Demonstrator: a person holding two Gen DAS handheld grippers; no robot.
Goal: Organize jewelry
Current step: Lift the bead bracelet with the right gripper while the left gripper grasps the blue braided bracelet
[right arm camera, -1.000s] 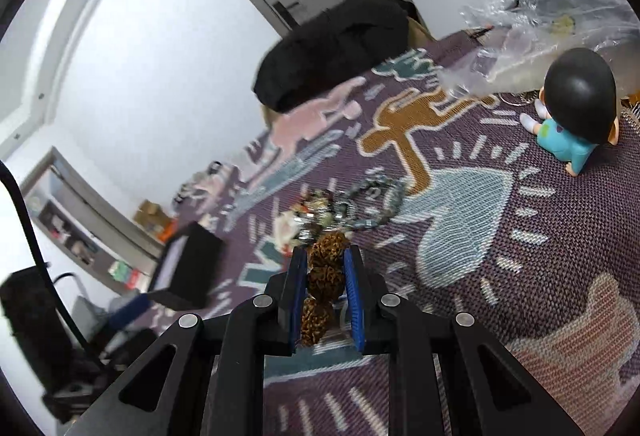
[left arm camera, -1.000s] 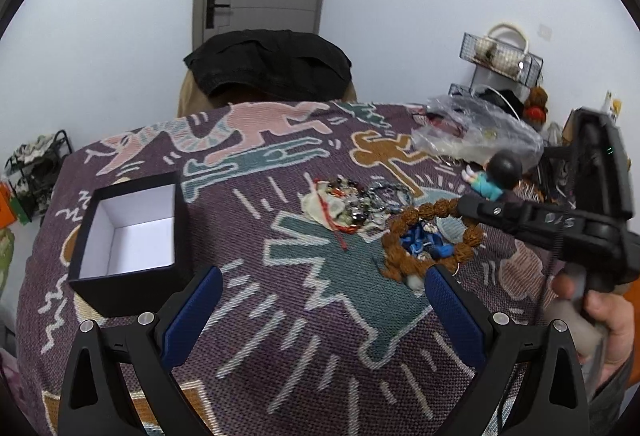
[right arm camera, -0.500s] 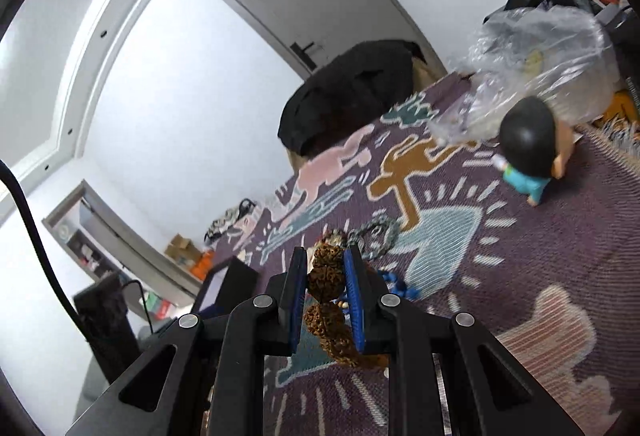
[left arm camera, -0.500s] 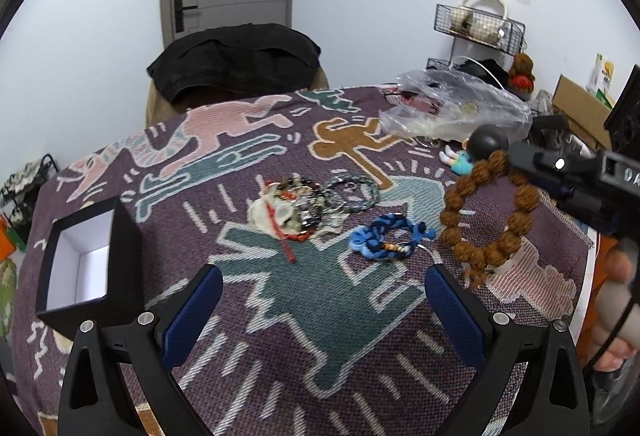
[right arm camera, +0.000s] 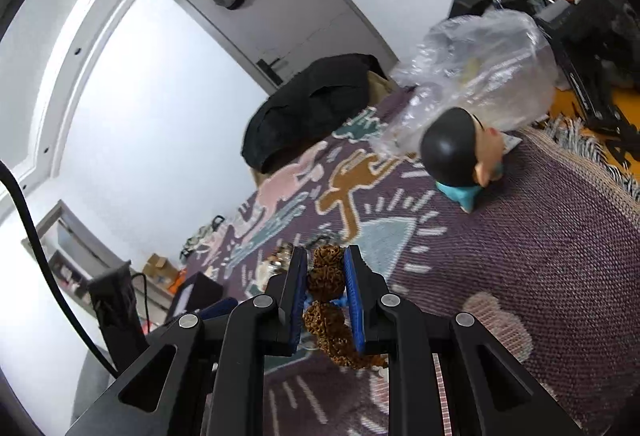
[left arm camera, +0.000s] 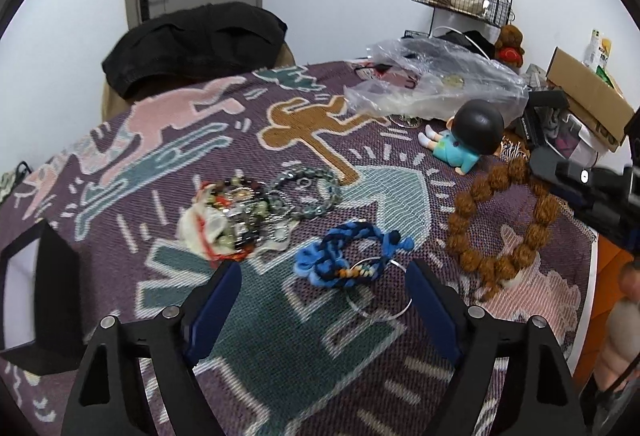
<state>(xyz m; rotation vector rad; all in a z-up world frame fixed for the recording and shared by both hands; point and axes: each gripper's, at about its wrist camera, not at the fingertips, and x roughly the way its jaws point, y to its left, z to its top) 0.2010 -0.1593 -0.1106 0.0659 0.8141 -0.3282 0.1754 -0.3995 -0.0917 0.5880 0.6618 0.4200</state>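
Note:
My right gripper (right arm camera: 326, 268) is shut on a brown bead bracelet (right arm camera: 325, 278) and holds it in the air; in the left wrist view the bracelet (left arm camera: 464, 212) hangs as a loop at the right, above the patterned cloth. My left gripper (left arm camera: 322, 292) is open and empty, low over the cloth just in front of a blue braided bracelet (left arm camera: 340, 256) with a thin wire ring. A heap of mixed bead bracelets (left arm camera: 248, 212) lies behind it to the left. An open black box with a white inside (left arm camera: 36, 288) stands at the far left.
A doll with a black head (left arm camera: 466, 140) and a crumpled clear plastic bag (left arm camera: 432, 84) lie at the back right of the table. A dark jacket (left arm camera: 196, 40) drapes a chair behind it. A cardboard box (left arm camera: 588, 92) and clutter sit past the right edge.
My right gripper has lifted the brown bead bracelet off the cloth and carried it right, uncovering the blue braided bracelet. My left gripper has moved forward and right, so the black box slid leftward in view.

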